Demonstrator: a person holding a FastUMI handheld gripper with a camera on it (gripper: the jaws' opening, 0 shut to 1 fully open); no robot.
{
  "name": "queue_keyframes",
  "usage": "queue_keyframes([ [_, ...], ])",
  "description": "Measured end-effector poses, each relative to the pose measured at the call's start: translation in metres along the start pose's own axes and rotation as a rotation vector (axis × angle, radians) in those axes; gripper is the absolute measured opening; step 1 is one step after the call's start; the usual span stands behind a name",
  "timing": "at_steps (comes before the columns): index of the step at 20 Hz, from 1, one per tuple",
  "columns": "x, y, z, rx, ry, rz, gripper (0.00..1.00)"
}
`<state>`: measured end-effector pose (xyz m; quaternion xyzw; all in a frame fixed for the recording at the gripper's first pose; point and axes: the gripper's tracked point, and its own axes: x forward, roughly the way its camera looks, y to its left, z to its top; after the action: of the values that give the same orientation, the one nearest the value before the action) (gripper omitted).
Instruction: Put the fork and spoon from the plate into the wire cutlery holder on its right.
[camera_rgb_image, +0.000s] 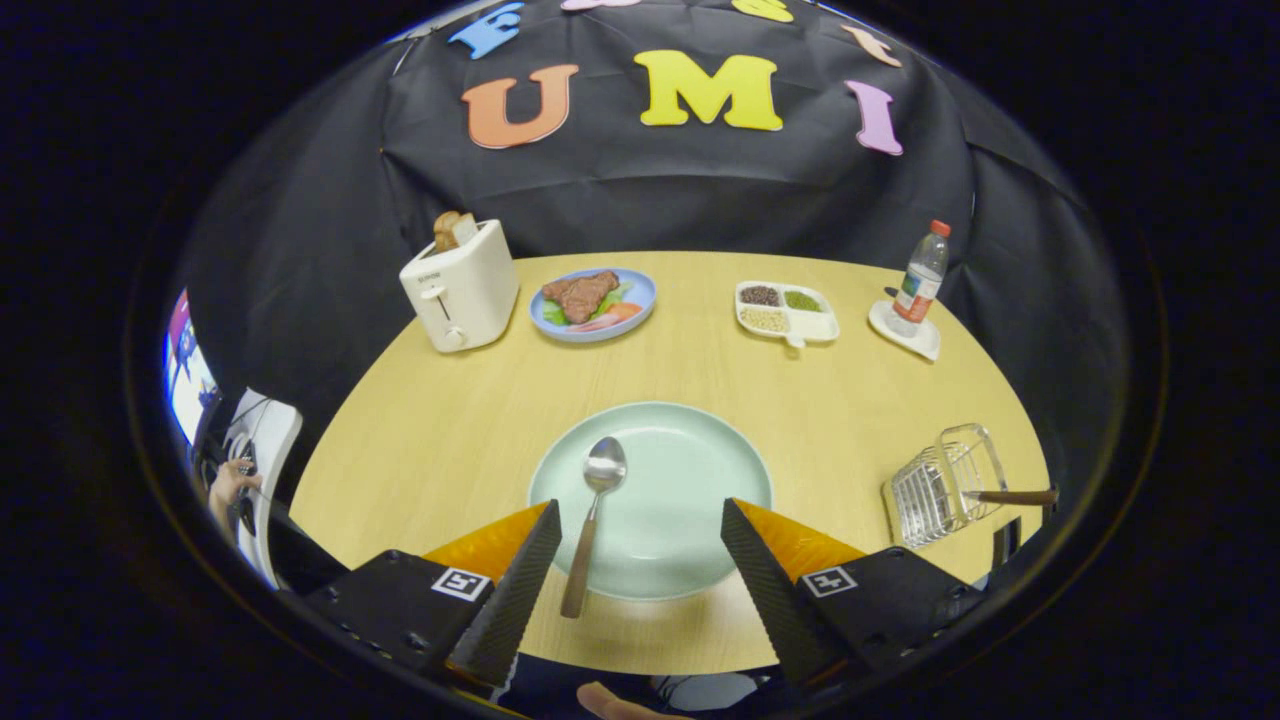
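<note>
A pale green plate lies on the wooden table just ahead of my fingers. A spoon with a metal bowl and a brown handle rests on its left part, the handle reaching over the near rim towards my left finger. To the right of the plate stands the wire cutlery holder, with a brown handle sticking out of it to the right. My gripper is open, its fingers wide apart above the plate's near edge, holding nothing.
At the far side of the table stand a white toaster with bread, a blue plate of food, a white divided dish and a water bottle on a saucer. A person's hand shows at far left.
</note>
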<state>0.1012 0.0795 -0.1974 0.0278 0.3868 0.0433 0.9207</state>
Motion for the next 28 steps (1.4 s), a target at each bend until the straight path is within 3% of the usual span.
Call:
queue_keyframes([
  [14,0.071,0.026,-0.038,0.015,0.142,-0.001,0.97],
  [21,0.088,0.03,-0.049,0.014,0.191,-0.007,0.69],
  [24,0.09,0.032,-0.055,0.027,0.217,-0.002,0.36],
  [26,0.091,0.033,-0.054,0.026,0.206,0.001,0.36],
  [28,0.092,0.035,-0.055,0.037,0.209,0.021,0.13],
])
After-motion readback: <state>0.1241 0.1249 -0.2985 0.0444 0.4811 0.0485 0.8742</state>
